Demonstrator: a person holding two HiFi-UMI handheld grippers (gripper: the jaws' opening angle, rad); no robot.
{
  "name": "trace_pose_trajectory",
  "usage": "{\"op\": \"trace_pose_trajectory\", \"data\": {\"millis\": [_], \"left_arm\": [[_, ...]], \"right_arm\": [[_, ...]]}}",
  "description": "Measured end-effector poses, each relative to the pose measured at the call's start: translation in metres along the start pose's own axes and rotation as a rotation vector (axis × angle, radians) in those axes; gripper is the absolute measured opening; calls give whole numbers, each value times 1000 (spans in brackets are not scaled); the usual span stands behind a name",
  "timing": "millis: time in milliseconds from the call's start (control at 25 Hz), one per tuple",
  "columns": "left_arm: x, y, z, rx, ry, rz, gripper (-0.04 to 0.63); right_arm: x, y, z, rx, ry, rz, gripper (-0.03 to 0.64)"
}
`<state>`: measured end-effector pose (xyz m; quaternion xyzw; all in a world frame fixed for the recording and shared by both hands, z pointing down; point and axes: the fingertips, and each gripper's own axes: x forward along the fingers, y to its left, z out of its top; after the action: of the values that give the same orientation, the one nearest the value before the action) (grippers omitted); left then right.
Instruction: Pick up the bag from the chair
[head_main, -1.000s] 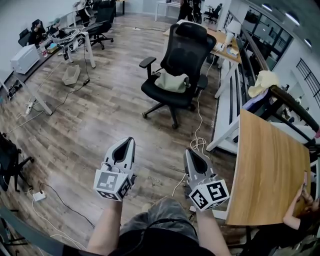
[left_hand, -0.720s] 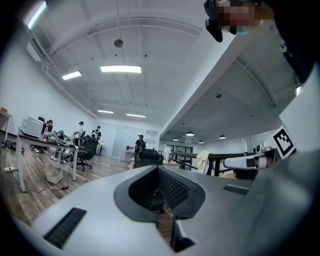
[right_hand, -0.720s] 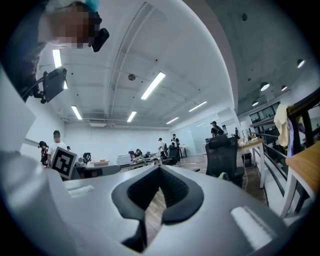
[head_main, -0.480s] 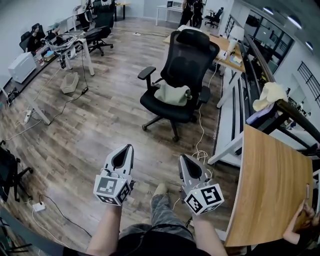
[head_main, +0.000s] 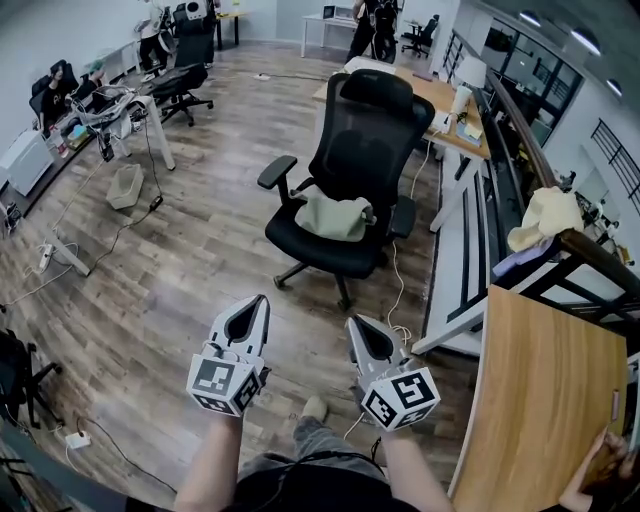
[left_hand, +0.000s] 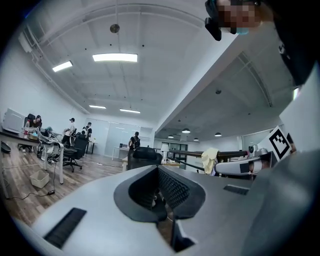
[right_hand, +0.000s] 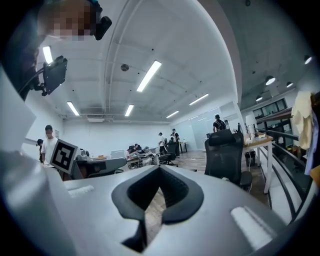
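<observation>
A pale olive bag lies slumped on the seat of a black mesh office chair in the middle of the head view. Both grippers are held low in front of me, well short of the chair and apart from the bag. My left gripper is shut with nothing in it, its tip pointing toward the chair. Beside it, my right gripper is also shut and empty. The left gripper view shows the chair far off past the shut left gripper. In the right gripper view the chair stands to the right of the shut right gripper.
A wooden table stands at my right. A white cable trails on the plank floor by the chair's base. Behind the chair is a desk, and a railing with a yellowish cloth runs along the right. Desks, chairs and people fill the far left.
I have stepped closer to the chair, which now sits lower and larger in the head view. Both grippers stayed shut and kept their place in front of me.
</observation>
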<state>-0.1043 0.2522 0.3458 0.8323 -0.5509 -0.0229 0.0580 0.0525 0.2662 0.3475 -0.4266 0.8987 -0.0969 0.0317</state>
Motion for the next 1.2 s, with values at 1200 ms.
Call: {"op": "trace_pose_trajectory", "data": {"millis": [1200], "left_arm": [[248, 64, -10, 2, 60, -169, -3]], "right_arm": [[162, -156, 20, 48, -2, -112, 8]]}}
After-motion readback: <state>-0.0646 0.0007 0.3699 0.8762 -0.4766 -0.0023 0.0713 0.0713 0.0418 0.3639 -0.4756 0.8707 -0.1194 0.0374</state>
